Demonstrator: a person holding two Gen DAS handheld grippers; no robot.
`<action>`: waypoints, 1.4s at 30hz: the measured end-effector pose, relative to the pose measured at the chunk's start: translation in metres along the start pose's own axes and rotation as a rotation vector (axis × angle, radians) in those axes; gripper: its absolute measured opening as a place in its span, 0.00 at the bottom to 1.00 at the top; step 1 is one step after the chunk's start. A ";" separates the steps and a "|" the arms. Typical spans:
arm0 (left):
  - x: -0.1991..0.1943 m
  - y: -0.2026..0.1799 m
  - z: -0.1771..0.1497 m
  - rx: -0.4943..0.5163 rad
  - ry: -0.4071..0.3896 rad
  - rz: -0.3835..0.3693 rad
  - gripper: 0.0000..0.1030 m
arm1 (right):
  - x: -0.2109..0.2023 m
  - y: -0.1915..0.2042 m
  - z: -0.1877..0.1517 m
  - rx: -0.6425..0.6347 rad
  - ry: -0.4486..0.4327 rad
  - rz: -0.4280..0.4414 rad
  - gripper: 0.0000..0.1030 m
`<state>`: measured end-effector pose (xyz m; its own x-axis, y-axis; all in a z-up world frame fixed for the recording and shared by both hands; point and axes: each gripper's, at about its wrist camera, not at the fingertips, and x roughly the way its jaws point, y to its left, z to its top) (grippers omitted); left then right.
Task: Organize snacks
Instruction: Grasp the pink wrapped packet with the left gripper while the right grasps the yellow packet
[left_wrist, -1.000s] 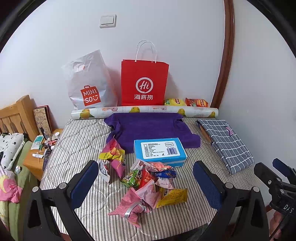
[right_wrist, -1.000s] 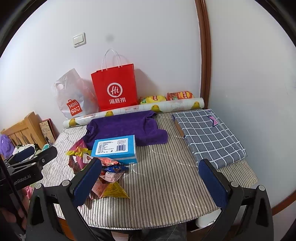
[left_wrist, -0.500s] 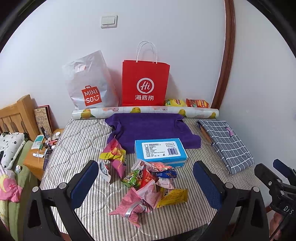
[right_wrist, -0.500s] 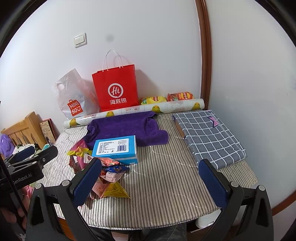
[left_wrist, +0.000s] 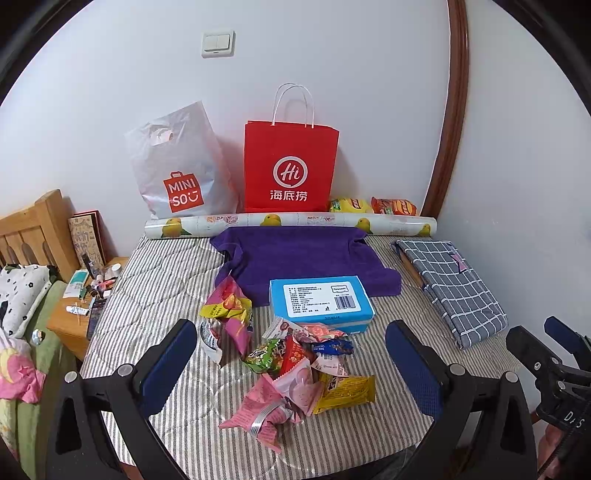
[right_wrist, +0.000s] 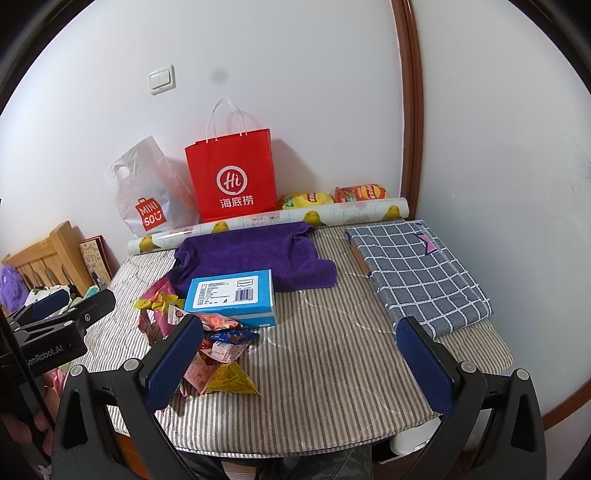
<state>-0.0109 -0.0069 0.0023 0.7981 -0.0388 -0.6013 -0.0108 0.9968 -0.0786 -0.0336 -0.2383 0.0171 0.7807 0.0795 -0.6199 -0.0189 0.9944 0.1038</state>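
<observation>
Striped cloth, snacks not yet sorted.
Loose snack packets (left_wrist: 295, 369) lie heaped at lower centre beside a blue box (left_wrist: 319, 302); none looks tidied, so all remains to do. Left gripper (left_wrist: 286, 369) and right gripper (right_wrist: 299, 360) hover spread wide, empty. Red paper bag (left_wrist: 291, 166) stands against the white wall at upper centre.

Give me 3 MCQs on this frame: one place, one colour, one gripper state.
1. The blue box lies partly on:
A. the purple towel
B. the checked cloth
C. the red bag

2. The paper bag with handles is:
A. white
B. red
C. blue

3. The left hand-held gripper is:
A. shut on a snack
B. open, holding nothing
C. out of view

Answers: 1 A, its far edge overlaps the towel. 2 B, red with a white logo. 3 B, fingers spread wide above the snack pile.
</observation>
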 end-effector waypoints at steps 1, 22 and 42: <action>0.000 0.000 0.000 -0.001 0.000 0.001 1.00 | 0.000 0.000 0.000 -0.001 -0.001 0.000 1.00; 0.002 0.015 -0.004 -0.014 -0.014 -0.042 1.00 | 0.023 0.010 -0.008 -0.015 0.010 0.029 1.00; 0.064 0.074 -0.052 -0.057 0.156 0.056 0.99 | 0.140 0.050 -0.083 -0.071 0.270 0.221 0.91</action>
<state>0.0084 0.0608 -0.0833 0.6923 0.0020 -0.7216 -0.0905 0.9923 -0.0840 0.0233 -0.1716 -0.1290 0.5600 0.2991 -0.7726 -0.2197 0.9528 0.2096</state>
